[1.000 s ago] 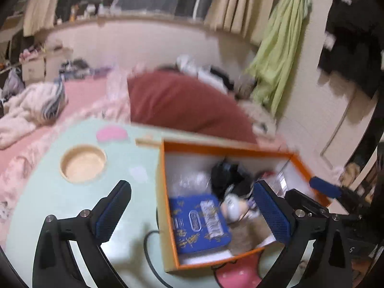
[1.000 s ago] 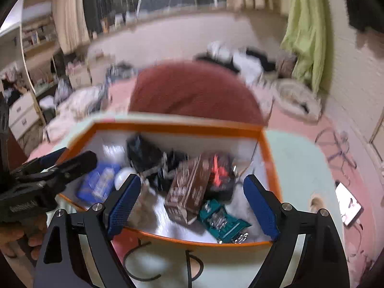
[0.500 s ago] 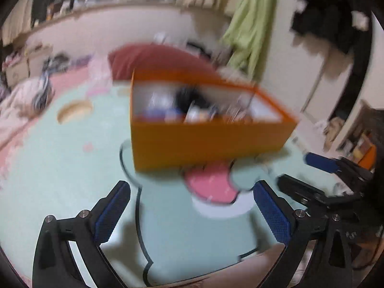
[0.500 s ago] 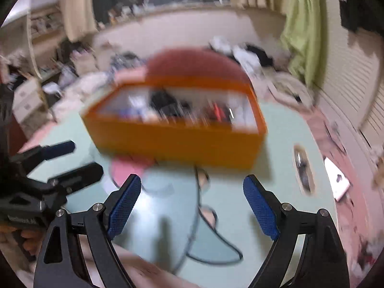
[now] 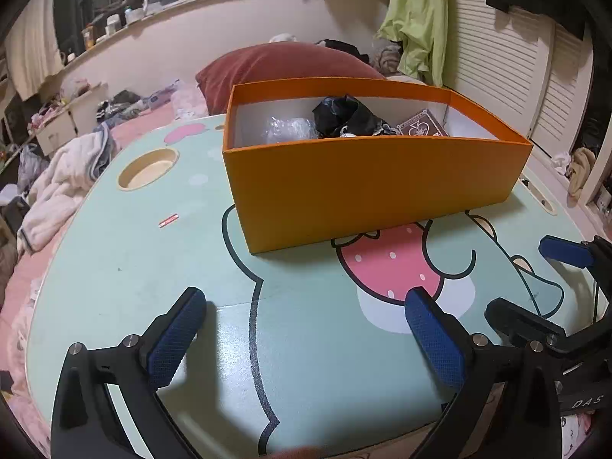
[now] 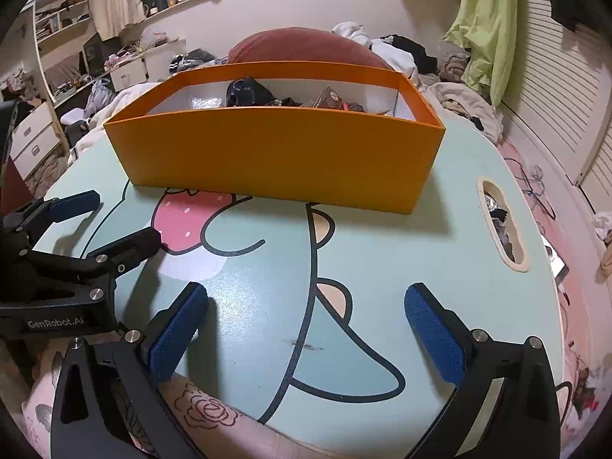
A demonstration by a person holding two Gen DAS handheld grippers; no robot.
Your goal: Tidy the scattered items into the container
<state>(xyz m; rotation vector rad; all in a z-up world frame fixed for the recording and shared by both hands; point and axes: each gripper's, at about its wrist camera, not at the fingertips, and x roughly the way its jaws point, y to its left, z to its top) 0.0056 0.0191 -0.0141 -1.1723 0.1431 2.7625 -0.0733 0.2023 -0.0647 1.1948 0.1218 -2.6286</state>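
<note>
Writing legible: "GenRobot.AI" in white on the body of the left gripper (image 6: 122, 225), seen from the right wrist cam. On the right gripper's (image 5: 535, 287) body, left cam shows "DAS" only, rest cut off at frame edge. No readable text on the box contents; a brown carton (image 5: 422, 128) w/ ornate pale pattern shows inside, print too small to read.

Container: orange box (image 5: 367, 187), open top, white inside, sits on the mint-green table (image 5: 134, 267) toward its far half, on top of the printed cartoon art (pink strawberry shape (image 5: 390, 264) just at its near wall). Long axis runs roughly left-right across both views, long near wall facing the grippers; slightly skewed, so the left cam also sees its left end. Upright, not tilted.

Inside, above the rim: black crumpled item (image 5: 344, 114), clear plastic bag (image 5: 287, 130), brown carton at right. Rest hidden by the near wall.

Small red-white wrapper (image 5: 168, 220) lies on the table left of the box, apart from it. Round recessed cup hole (image 5: 147, 168) further left-back.

Left gripper: jaws wide, nothing between pads, low over table near edge. Right gripper: jaws opening, at widest, nothing between them; only table surface below. Both sit side by side, near each other, well short of the box.

Red cushion (image 6: 302, 48) behind the box; green cloth (image 6: 485, 26) hangs at right.
</note>
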